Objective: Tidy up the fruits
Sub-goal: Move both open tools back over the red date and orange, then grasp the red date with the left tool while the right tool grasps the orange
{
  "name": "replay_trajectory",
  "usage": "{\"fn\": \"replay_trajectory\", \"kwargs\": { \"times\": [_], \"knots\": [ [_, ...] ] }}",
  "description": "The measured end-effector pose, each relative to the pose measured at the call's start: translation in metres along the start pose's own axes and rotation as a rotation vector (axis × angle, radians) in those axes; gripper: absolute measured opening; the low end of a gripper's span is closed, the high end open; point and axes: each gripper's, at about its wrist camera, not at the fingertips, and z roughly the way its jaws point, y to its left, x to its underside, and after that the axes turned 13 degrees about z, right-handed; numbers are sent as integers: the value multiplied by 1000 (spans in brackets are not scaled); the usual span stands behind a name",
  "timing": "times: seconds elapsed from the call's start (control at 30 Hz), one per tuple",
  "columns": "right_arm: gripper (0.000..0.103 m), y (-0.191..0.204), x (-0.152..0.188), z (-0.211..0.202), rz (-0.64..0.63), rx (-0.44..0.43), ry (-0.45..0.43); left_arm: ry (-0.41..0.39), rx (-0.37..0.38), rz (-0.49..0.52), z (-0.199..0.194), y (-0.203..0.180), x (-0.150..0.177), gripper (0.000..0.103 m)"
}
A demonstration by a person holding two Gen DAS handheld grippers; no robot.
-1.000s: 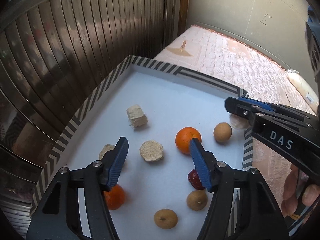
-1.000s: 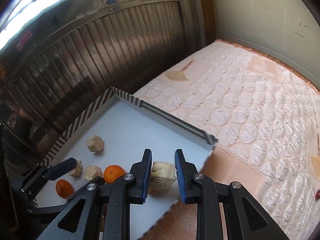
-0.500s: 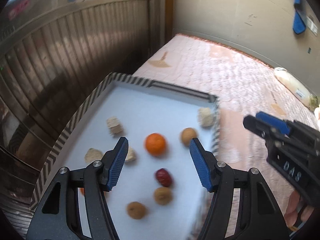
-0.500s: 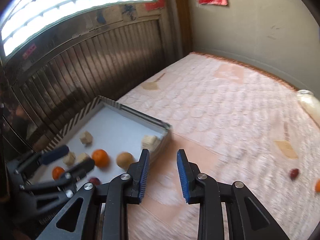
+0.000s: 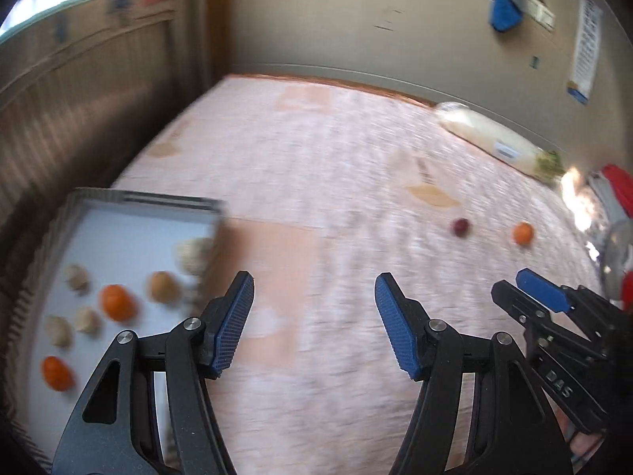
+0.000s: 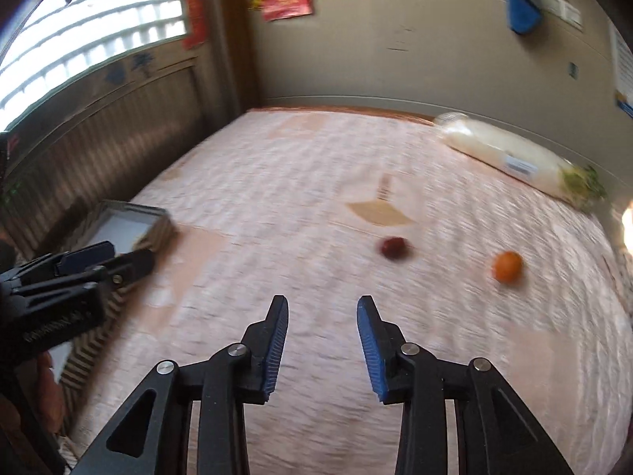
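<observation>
Right wrist view: right gripper (image 6: 321, 318) jaws opening, empty, aimed twd red fruit (image 6: 392, 247) & orange (image 6: 507, 266), prob. next for tray (image 6: 152, 226); left gripper (image 5: 313, 297) spread, empty.

Quilted cloth bedcover (image 6: 316, 182), matt

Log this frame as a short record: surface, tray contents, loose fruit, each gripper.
surface: pink quilted bed cover
tray: white tray at the left, striped rim, holding two oranges and several tan pieces; blur hides the exact count
loose fruit: dark red fruit and small orange on the cover, apart
other: bagged white radish by the wall
left gripper: open, nothing between the pads
right gripper: jaws opening, nothing between them
</observation>
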Motion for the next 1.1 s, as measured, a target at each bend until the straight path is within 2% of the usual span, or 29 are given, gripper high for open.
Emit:
{"fn": "replay_trajectory", "kwargs": {
  "times": [0.07, 0.17, 0.47, 0.6, 0.8, 1.03, 1.1],
  "knots": [
    [35, -26, 1, -1, 30, 50, 0, 4, 16, 20, 6, -17, -6, 64],
    [35, -55, 1, 1, 77, 66, 12, 6, 44, 55, 17, -40, -16, 64],
    [35, -114, -17, 7, 138, 135, 14, 40, 120, 134, 64, -89, -44, 64],
    [35, -134, -32, 14, 173, 119, 5, 82, 156, 97, 86, -99, -56, 64],
    [36, -153, -47, 26, 178, 107, 27, 122, 148, 53, 111, -112, -77, 64],
    [36, -172, -55, 31, 213, 97, 40, 190, 129, 73, 142, -125, -82, 64],
    [37, -175, -56, 33, 224, 91, 45, 169, 127, 82, 143, -128, -83, 64]
  ]
}}
